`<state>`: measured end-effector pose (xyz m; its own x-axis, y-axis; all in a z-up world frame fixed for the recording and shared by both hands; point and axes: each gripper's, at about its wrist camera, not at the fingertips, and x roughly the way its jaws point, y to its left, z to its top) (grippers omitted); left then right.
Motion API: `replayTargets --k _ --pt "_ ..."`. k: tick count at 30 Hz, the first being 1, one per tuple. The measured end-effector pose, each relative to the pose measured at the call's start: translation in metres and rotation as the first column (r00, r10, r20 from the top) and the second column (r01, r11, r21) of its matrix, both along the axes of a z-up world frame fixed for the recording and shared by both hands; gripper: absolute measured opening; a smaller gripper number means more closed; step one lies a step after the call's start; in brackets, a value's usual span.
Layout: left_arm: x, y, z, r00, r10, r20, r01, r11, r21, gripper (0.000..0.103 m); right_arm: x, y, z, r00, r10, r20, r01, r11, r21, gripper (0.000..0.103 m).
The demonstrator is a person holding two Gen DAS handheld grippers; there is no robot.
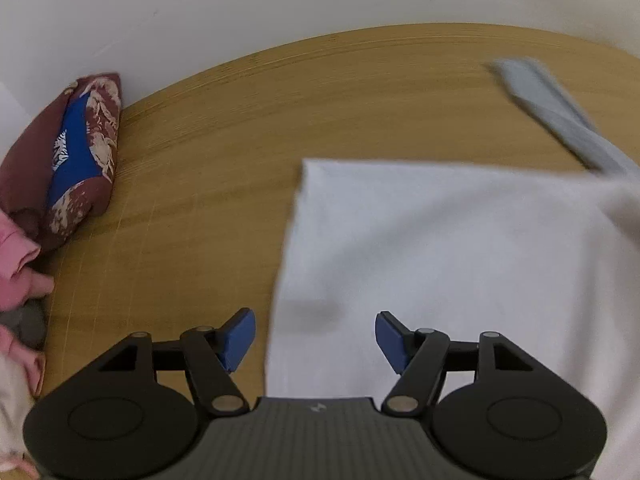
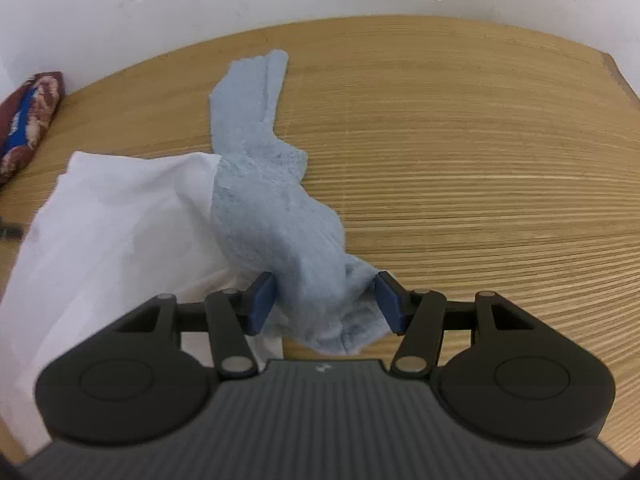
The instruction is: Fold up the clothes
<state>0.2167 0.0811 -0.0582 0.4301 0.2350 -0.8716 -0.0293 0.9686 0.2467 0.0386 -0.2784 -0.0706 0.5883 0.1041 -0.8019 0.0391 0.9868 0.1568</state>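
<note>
Handling: white cloth (image 1: 460, 264) and blue cloth (image 2: 276, 216) look light, limp, non-slippery; take by edges or corners.
Place: both on surface (image 2: 460, 140), blue overlapping white.
Left tool (image 1: 315, 340): released, empty.
Right tool (image 2: 326, 306): released, blue cloth loose between pads.

Our left wrist view looks steeply down along its fingers, close above the wooden table (image 1: 208, 168), facing the white wall (image 1: 280, 0); our right wrist view looks down likewise, also near, facing the same wall; both share the white cloth (image 1: 460, 260), the light blue cloth (image 2: 276, 208) and the folded maroon patterned garment (image 1: 76, 152) at far left.
</note>
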Motion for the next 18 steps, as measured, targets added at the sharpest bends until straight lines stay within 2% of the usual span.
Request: replayTargets --k 3,4,5,8,10,11,12,13,14,15,17,18 --pt "0.057 0.02 -0.024 0.999 0.022 -0.034 -0.023 0.999 -0.036 0.069 0.017 0.012 -0.005 0.999 -0.05 -0.021 0.051 0.998 0.021 0.058" --pt "0.069 0.023 -0.028 0.999 0.02 -0.026 -0.021 0.998 -0.053 0.072 0.021 0.013 -0.009 0.998 -0.06 -0.024 0.061 0.998 0.021 0.058" --pt "0.076 0.022 -0.029 1.0 0.008 -0.008 -0.009 0.997 -0.072 0.076 0.022 0.015 -0.012 0.998 -0.066 -0.023 0.067 0.998 0.013 0.058" --pt "0.079 0.011 -0.032 0.999 -0.045 -0.012 0.043 0.991 -0.127 0.073 0.025 0.021 -0.016 0.999 -0.047 -0.006 0.047 0.998 -0.039 0.058" --pt "0.071 0.003 -0.031 0.996 -0.094 0.009 0.094 0.986 -0.139 0.059 0.026 0.026 -0.017 1.0 -0.017 0.001 0.017 0.996 -0.084 0.058" --pt "0.068 0.001 -0.03 0.993 -0.114 0.017 0.115 0.982 -0.152 0.041 0.026 0.028 -0.017 1.0 -0.008 0.007 0.009 0.995 -0.099 0.058" --pt "0.065 0.0 -0.029 0.993 -0.12 0.015 0.121 0.975 -0.187 0.013 0.026 0.03 -0.017 1.0 0.0 0.014 0.002 0.994 -0.109 0.051" --pt "0.062 0.0 -0.028 0.993 -0.116 0.009 0.115 0.969 -0.217 0.002 0.028 0.032 -0.017 1.0 0.005 0.021 -0.003 0.994 -0.113 0.045" --pt "0.059 -0.002 -0.027 0.995 -0.099 0.011 0.099 0.973 -0.21 0.0 0.029 0.034 -0.016 1.0 0.011 0.028 -0.008 0.993 -0.116 0.028" --pt "0.057 -0.002 -0.026 0.996 -0.081 0.036 0.086 0.983 -0.163 0.0 0.032 0.036 -0.015 0.999 0.011 0.036 -0.007 0.992 -0.125 0.02" --pt "0.051 0.002 -0.012 0.988 -0.043 0.148 0.051 0.998 -0.046 0.0 0.041 0.039 -0.008 0.997 -0.011 0.078 0.023 0.988 -0.154 0.018" --pt "0.051 0.008 -0.005 0.982 -0.012 0.187 0.016 1.0 -0.024 0.0 0.048 0.039 -0.001 0.993 -0.022 0.116 0.042 0.984 -0.171 0.017"
